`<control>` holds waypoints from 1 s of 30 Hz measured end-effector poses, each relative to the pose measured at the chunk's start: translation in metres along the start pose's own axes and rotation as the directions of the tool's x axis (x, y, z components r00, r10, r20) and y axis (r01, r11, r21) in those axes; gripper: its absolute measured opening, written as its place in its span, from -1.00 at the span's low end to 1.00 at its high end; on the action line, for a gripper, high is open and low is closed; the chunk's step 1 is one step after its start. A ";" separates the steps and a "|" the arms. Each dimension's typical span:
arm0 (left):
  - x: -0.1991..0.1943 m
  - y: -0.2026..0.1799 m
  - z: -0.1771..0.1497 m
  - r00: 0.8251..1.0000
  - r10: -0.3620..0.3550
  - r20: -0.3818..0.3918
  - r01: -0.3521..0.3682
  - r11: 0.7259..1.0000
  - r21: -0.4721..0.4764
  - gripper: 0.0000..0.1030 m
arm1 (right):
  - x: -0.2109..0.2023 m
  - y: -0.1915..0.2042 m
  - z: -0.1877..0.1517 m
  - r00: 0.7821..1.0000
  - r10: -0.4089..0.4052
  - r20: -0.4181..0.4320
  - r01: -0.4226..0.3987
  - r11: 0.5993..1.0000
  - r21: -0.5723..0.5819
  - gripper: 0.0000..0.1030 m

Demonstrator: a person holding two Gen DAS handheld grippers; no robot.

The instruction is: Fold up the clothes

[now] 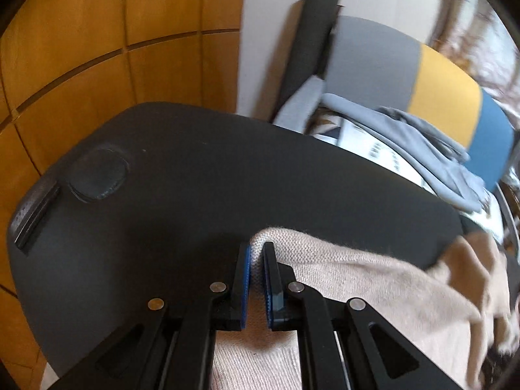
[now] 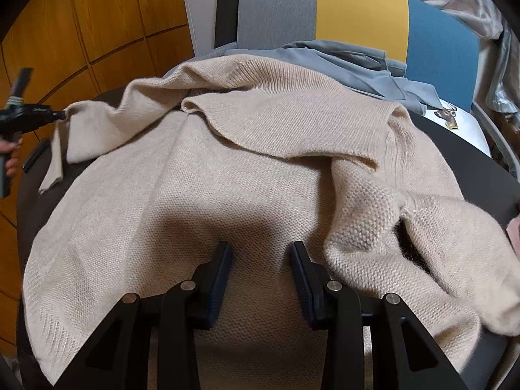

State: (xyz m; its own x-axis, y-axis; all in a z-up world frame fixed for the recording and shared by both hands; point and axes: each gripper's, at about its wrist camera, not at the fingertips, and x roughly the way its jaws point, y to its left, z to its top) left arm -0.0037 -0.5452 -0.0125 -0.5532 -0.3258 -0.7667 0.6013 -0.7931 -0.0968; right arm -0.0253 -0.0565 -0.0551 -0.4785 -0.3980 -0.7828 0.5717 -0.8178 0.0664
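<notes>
Beige knitwear, a sweater (image 2: pixel 260 169), is spread crumpled over most of a dark round table (image 1: pixel 195 178). Nearest in the right wrist view, the right gripper (image 2: pixel 261 256) is held just above the sweater's body, its jaws spread apart with nothing between them. In the left wrist view, the left gripper (image 1: pixel 256 253) is seen with its jaws pressed onto a ribbed edge of the sweater (image 1: pixel 357 279), pinched at the table's near part. The same gripper is seen from the right wrist view at the table's left edge (image 2: pixel 60 115), a stretched corner of knit clamped in it and a hand (image 2: pixel 13 159) visible below it.

Only in the left wrist view are a round dark pad (image 1: pixel 97 175) and a small black bar (image 1: pixel 34 214) shown, lying on the bare left part of the table. Beyond the table, a grey garment (image 2: pixel 357 65) is draped over a chair with a grey, yellow and blue backrest (image 2: pixel 360 13). A black roll (image 2: pixel 229 6) is leaned against the white wall left of the chair, and orange wooden panelling (image 1: pixel 113 32) is seen behind the table's left side.
</notes>
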 end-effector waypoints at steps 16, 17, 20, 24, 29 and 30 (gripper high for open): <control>0.110 0.031 0.042 0.922 0.360 -0.142 -0.357 0.933 0.052 -0.74 | 0.003 -0.007 -0.002 1.000 0.012 0.014 -0.013 1.000 0.004 -0.23; 0.109 0.031 0.042 0.924 0.352 -0.149 -0.349 0.936 0.048 -0.74 | 0.003 -0.007 -0.002 1.000 0.011 0.015 -0.011 1.000 0.003 -0.23; 0.087 0.036 0.042 0.944 0.293 -0.151 -0.297 0.955 -0.001 -0.71 | 0.004 -0.009 -0.003 1.000 0.011 0.018 -0.011 1.000 0.002 -0.23; 0.041 0.045 0.051 0.962 0.260 -0.085 -0.264 0.963 -0.045 -0.62 | 0.004 -0.006 -0.002 1.000 0.000 0.019 0.000 1.000 -0.009 -0.21; -0.024 0.058 0.043 0.951 0.309 -0.012 -0.309 0.949 -0.062 -0.62 | -0.003 -0.009 0.001 1.000 0.024 -0.001 -0.024 1.000 -0.015 -0.09; -0.036 0.055 0.037 0.958 0.285 0.006 -0.284 0.957 -0.061 -0.62 | -0.009 -0.012 0.001 0.999 0.035 0.004 -0.035 0.999 -0.006 -0.02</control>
State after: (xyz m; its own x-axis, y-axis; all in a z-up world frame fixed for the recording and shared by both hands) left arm 0.0284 -0.5964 0.0335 -0.3623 -0.5416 -0.7585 0.7679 -0.6348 0.0865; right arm -0.0285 -0.0439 -0.0479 -0.4609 -0.4275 -0.7777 0.5919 -0.8010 0.0895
